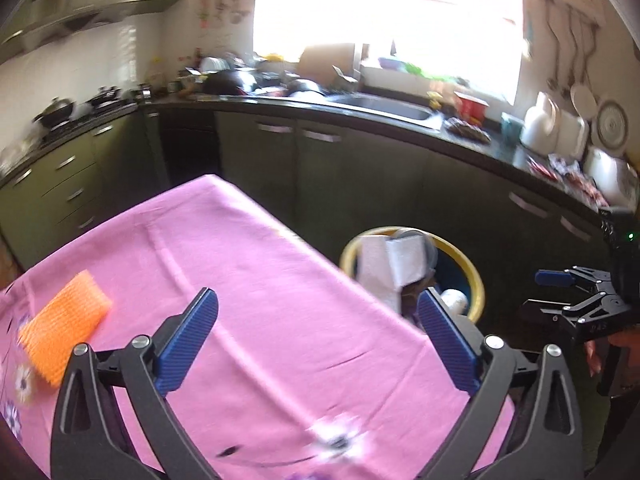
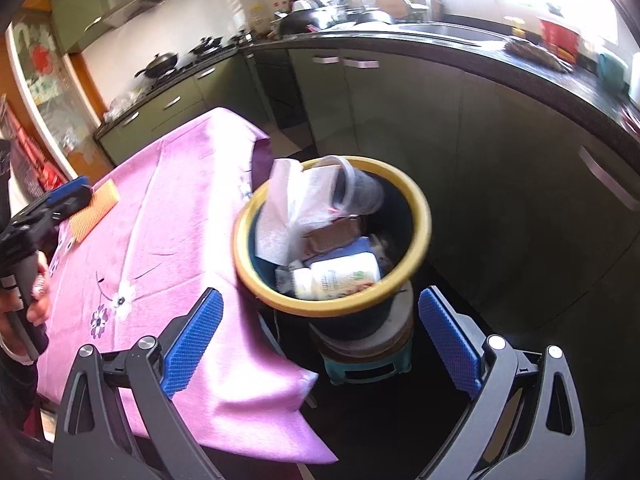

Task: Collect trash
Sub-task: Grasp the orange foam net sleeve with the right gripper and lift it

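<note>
With both grippers, left [image 1: 318,330] and right [image 2: 320,328], spread empty, one orange foam net [image 1: 64,326] lies on the pink tablecloth [image 1: 260,280] well left of the full bin [image 2: 332,236]; fetching it likely comes next.

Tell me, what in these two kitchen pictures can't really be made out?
- Bin bottom, right wrist view: hidden under the piled trash.
- Bottle label, same view: blurred, too small.
- Orange sponge, left wrist view: smeared by motion blur.
- Window, left wrist view: washed out by glare.
</note>
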The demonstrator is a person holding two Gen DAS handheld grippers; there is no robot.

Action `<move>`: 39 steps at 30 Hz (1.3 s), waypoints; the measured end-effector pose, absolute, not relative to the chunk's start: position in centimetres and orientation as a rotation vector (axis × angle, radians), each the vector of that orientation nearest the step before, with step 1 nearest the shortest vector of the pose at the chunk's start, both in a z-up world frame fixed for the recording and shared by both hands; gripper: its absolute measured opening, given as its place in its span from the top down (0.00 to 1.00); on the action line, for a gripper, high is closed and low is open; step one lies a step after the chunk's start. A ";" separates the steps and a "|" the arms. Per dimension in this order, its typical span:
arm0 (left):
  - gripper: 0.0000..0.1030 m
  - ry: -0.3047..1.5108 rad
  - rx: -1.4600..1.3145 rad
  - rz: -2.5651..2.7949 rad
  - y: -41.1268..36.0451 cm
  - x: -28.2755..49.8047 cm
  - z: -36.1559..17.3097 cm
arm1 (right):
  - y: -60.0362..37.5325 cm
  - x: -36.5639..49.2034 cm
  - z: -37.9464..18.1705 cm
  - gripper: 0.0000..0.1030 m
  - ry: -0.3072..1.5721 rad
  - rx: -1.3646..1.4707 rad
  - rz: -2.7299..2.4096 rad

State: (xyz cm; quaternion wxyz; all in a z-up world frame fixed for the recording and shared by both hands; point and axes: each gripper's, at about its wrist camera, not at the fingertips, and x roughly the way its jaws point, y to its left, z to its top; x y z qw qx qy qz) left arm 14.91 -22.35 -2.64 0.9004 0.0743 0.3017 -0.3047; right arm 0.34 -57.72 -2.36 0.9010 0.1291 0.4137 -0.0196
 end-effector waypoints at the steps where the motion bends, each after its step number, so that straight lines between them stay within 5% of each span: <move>1: 0.06 0.610 0.130 -0.591 -19.9 15.0 -2.6 | -56.9 1.0 -2.3 0.06 0.863 0.252 -0.025; 16: 0.06 0.635 -0.211 -0.178 6.6 17.3 -5.8 | -34.3 16.6 0.3 0.06 0.896 0.001 0.452; 25: 0.06 0.621 -0.165 -0.134 6.0 16.8 -5.5 | -22.2 27.3 -2.3 0.06 0.924 -0.038 0.690; 37: 0.06 0.660 -0.188 -0.158 6.3 17.2 -6.5 | -19.6 34.3 -6.0 0.06 1.043 -0.006 0.745; 39: 0.06 0.664 -0.187 -0.156 6.2 17.2 -6.6 | -19.4 34.4 -6.1 0.12 1.050 -0.009 0.756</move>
